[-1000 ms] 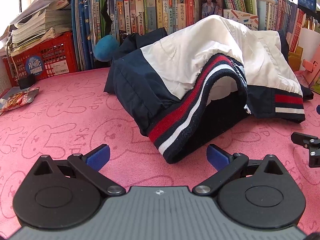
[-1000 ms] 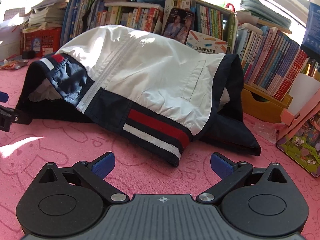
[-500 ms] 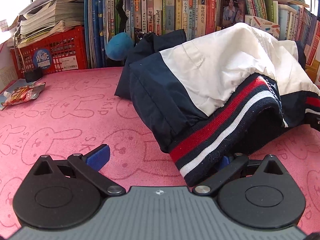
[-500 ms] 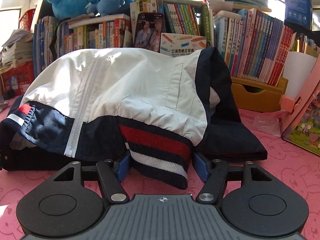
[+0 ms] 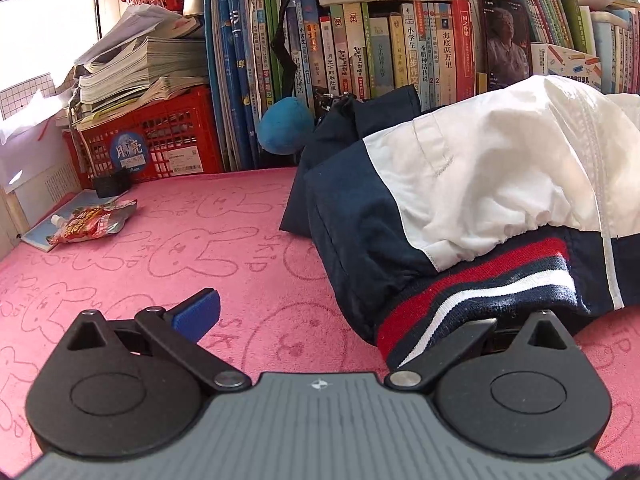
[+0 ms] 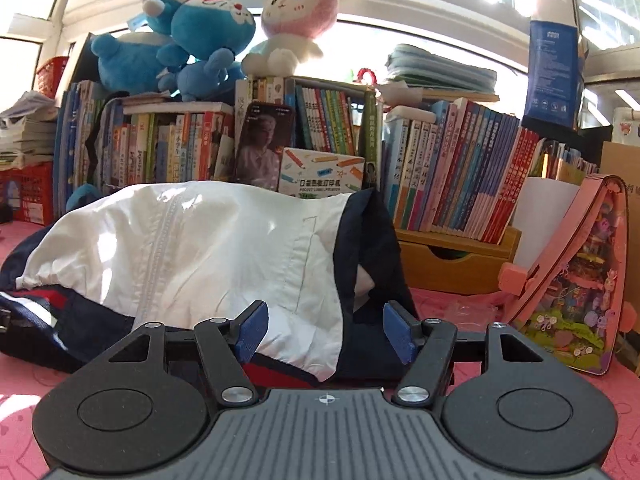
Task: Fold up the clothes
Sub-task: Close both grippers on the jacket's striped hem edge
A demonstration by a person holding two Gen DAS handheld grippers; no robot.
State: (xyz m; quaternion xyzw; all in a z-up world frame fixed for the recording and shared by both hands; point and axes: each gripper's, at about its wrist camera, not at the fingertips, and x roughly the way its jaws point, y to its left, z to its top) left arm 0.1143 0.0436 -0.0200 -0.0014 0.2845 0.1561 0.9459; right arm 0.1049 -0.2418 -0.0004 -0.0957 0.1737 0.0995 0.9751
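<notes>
A white and navy jacket [image 5: 480,176] with a red, white and navy striped hem [image 5: 460,300] lies in a heap on the pink bunny-print cloth [image 5: 200,248]. My left gripper [image 5: 340,316] is open wide at the hem's left end. Its left blue pad [image 5: 196,314] is over bare cloth, and its right finger is hidden under the striped hem. In the right wrist view the jacket [image 6: 208,240] fills the middle. My right gripper [image 6: 324,334] has the jacket's lower edge bunched between its blue pads [image 6: 252,330], which touch the fabric while the jaws are opening slightly.
Books fill a shelf [image 5: 380,48] behind the jacket, with plush toys [image 6: 200,40] on top. A red crate [image 5: 152,140] with paper stacks and a snack packet [image 5: 92,220] sit at the left. A wooden box [image 6: 452,264] and a pink toy case [image 6: 576,280] stand at the right.
Both grippers moved in on the jacket's hem. The left one's right finger slid under the striped hem. The right one's jaws narrowed around the lower edge and it rose, tilting its view upward.
</notes>
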